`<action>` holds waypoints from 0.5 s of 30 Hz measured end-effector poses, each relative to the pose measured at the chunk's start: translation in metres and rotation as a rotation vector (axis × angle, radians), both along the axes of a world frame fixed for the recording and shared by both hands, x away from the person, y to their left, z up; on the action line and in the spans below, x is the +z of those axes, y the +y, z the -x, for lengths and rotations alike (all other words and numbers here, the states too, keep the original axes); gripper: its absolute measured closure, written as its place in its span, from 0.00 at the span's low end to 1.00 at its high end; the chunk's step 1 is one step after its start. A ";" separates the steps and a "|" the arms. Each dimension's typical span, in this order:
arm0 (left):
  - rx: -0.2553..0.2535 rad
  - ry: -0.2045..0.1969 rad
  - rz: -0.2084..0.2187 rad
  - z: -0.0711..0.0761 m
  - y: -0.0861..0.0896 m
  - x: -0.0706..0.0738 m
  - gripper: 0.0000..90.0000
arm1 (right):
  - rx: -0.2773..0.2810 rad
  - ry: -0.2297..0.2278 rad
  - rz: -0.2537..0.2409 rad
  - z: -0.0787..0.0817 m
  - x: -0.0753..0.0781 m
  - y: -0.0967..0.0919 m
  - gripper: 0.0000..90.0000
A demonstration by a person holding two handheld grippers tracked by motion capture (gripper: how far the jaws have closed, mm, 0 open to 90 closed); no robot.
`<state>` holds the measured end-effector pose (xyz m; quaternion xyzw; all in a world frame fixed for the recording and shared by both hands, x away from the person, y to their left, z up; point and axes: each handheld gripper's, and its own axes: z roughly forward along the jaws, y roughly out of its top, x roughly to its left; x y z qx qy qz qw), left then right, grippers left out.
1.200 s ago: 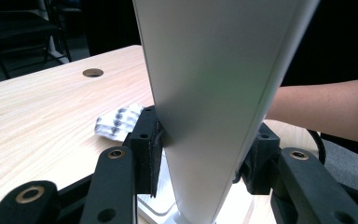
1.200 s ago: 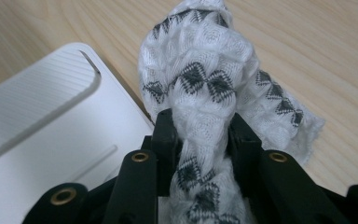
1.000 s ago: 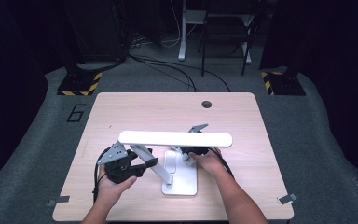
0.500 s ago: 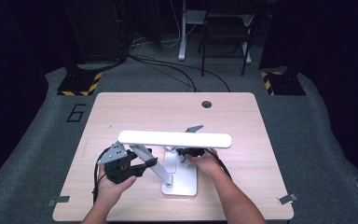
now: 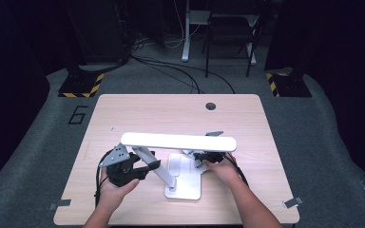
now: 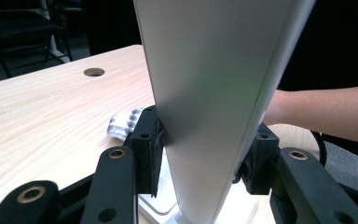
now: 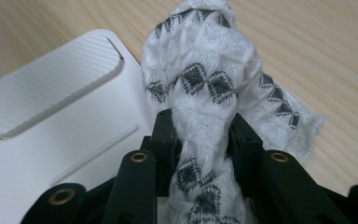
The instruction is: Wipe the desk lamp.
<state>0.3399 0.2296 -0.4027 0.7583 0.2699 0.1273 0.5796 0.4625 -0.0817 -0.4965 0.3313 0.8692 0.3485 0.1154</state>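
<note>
A white desk lamp stands on the table, with a flat base (image 5: 186, 186), a slanting arm (image 5: 158, 170) and a long head bar (image 5: 178, 141). My left gripper (image 5: 146, 163) is shut on the lamp arm (image 6: 205, 93), one pad pressing each side (image 6: 154, 144). My right gripper (image 5: 200, 158) sits at the base's far right corner, under the head bar. In the right gripper view it (image 7: 203, 140) is shut on a bunched white cloth with a grey diamond pattern (image 7: 205, 79). The cloth rests against the edge of the base (image 7: 65, 126).
The light wooden table (image 5: 171, 111) has a round cable hole (image 5: 211, 105) at the back. The person's right forearm (image 6: 321, 112) lies behind the lamp arm in the left gripper view. Beyond the table are floor cables and dark stands.
My right gripper and the cloth have slid slightly to the right by the lamp base. The left gripper and the lamp have kept still.
</note>
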 end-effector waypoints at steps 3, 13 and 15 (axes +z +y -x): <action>-0.001 0.001 0.000 0.000 0.000 0.000 0.64 | 0.034 0.007 0.006 0.002 0.003 0.007 0.76; 0.010 -0.003 0.001 0.001 -0.001 0.000 0.64 | 0.126 -0.016 -0.051 0.020 0.002 0.049 0.76; 0.011 -0.002 0.001 0.001 -0.001 0.000 0.64 | 0.128 -0.026 -0.059 0.025 0.001 0.048 0.76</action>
